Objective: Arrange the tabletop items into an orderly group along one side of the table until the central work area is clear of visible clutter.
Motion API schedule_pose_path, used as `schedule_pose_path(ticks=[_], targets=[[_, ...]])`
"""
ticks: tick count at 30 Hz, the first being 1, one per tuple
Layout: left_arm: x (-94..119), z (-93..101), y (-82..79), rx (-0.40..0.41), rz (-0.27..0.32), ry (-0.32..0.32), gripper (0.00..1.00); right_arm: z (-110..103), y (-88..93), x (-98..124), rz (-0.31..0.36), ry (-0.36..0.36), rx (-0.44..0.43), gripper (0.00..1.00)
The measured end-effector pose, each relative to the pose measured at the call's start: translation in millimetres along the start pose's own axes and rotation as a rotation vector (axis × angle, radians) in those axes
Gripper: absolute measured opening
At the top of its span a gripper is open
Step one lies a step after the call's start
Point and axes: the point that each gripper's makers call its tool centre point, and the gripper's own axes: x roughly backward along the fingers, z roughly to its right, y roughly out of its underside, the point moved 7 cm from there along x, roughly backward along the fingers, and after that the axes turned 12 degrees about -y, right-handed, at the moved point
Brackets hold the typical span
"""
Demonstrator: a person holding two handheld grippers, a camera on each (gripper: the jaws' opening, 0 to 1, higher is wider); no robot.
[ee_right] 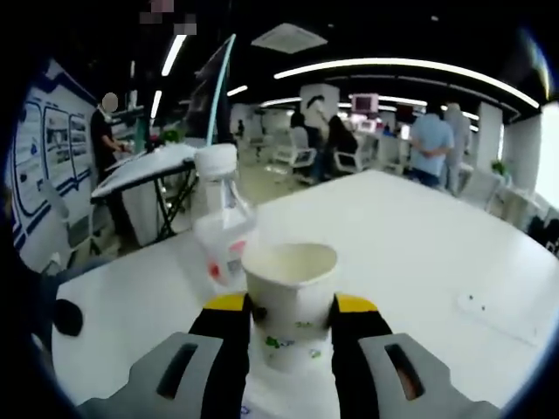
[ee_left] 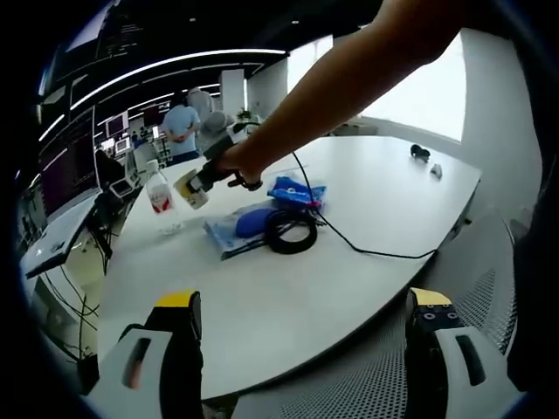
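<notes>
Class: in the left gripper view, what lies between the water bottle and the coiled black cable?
A blue plastic bag lies between water bottle and coiled black cable.

White cup (ee_right: 289,301) (green-speckled), yellow-tipped tongs (ee_right: 291,307)

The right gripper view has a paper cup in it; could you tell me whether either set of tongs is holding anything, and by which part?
The right tongs clamp the paper cup by its side wall, below the rim. The left tongs are open and hold nothing.

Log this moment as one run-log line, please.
right gripper: shut on paper cup | cup beside water bottle | left gripper: open, at table edge | cable coil, blue packets uncollected
</notes>
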Motion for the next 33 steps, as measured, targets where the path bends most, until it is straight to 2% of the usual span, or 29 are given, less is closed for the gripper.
schedule_pose_path(ticks=[9, 19, 21, 27, 30, 31, 33], targets=[[-1, -0.8, 0.3, -0.001, -0.008, -0.007, 0.97, 2, 6.2, -7, 0.02, -0.007, -0.024, 0.32], [-2, -1.5, 0.0, -0.007, -0.014, -0.011, 0.96, 3, 25.6, -17, 0.029, -0.042, -0.061, 0.33], [-2, -1.8, -0.3, -0.003, -0.012, -0.012, 0.96, 1, 26.5, -13, 0.018, -0.046, -0.062, 0.33], [-3, -1.7, 0.0, -0.013, -0.016, -0.01, 0.96, -6, 29.4, -13, 0.043, -0.071, -0.077, 0.34], [-3, -1.8, 0.1, -0.015, -0.017, -0.012, 0.96, -8, 44.5, -10, -0.029, -0.104, -0.042, 0.34], [-3, -1.8, 0.2, -0.016, -0.018, -0.012, 0.96, -11, 43.1, -5, 0.012, -0.099, -0.041, 0.34], [-2, -1.5, 0.0, -0.013, -0.016, -0.01, 0.96, -12, 42.4, 0, 0.022, -0.089, -0.069, 0.34]])
